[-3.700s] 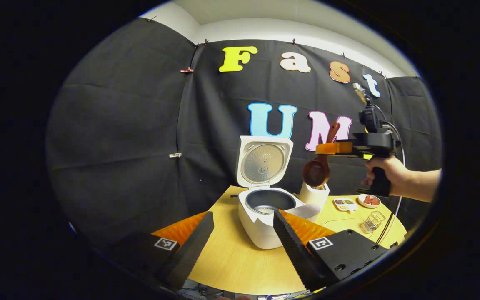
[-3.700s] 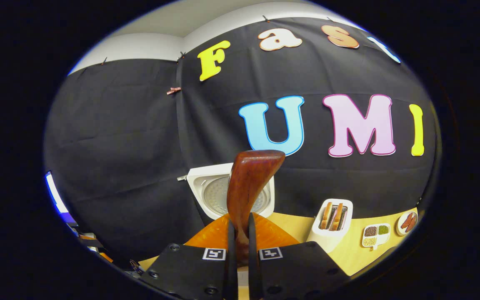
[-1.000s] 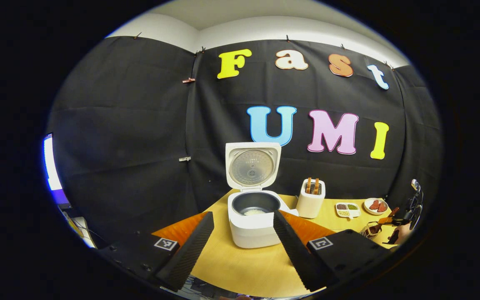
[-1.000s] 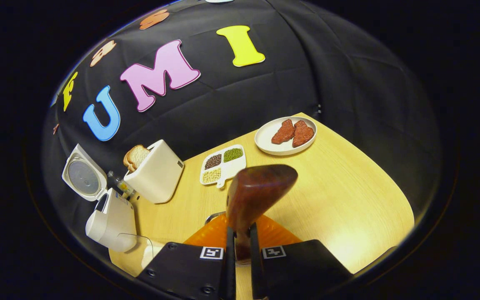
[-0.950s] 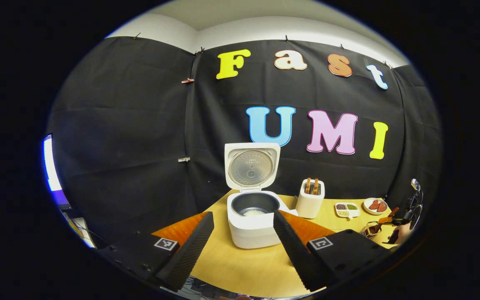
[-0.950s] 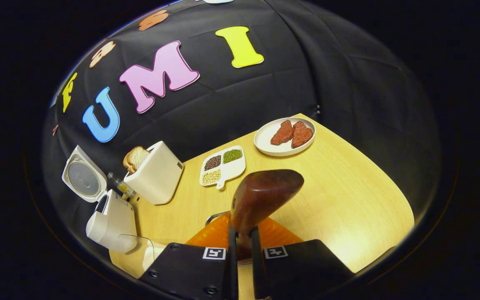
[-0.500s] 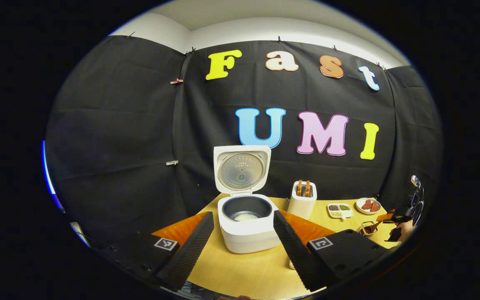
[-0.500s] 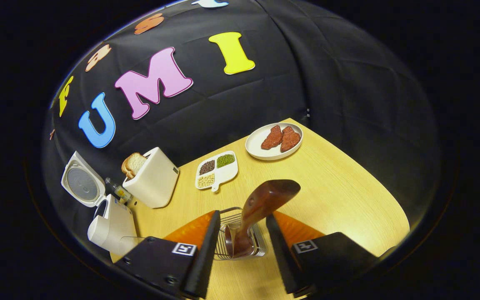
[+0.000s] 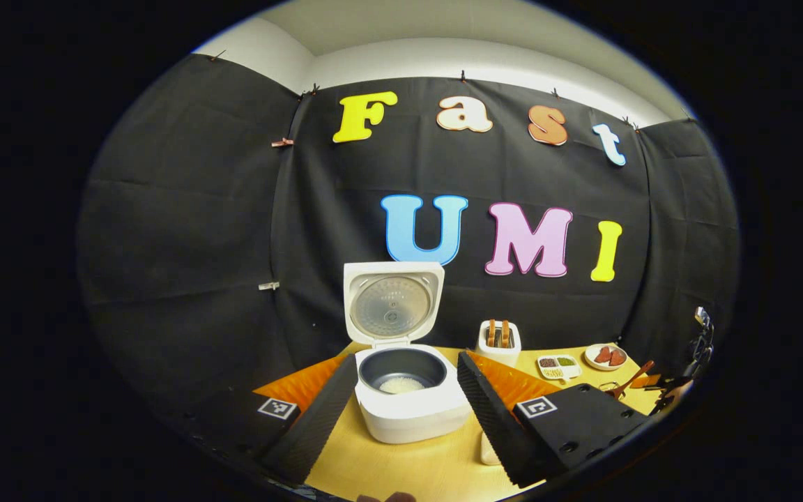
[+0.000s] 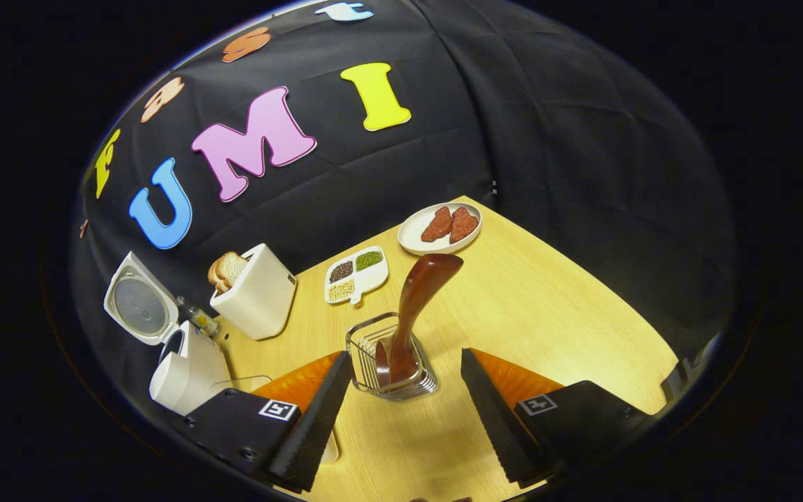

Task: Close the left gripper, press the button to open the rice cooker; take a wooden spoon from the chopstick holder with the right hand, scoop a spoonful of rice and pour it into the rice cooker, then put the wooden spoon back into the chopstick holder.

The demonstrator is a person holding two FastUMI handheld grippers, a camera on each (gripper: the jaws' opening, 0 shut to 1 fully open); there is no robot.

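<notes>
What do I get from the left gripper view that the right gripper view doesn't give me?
Left gripper view: it faces the open cooker head-on and looks into the pot, where rice lies. The open left claw frames it.

Right gripper view: it looks down from close by on the wire holder. The spoon stands in it, bowl down, and the open right claw touches neither.

Shared: cooker, toaster, bean tray, meat plate, table.
</notes>
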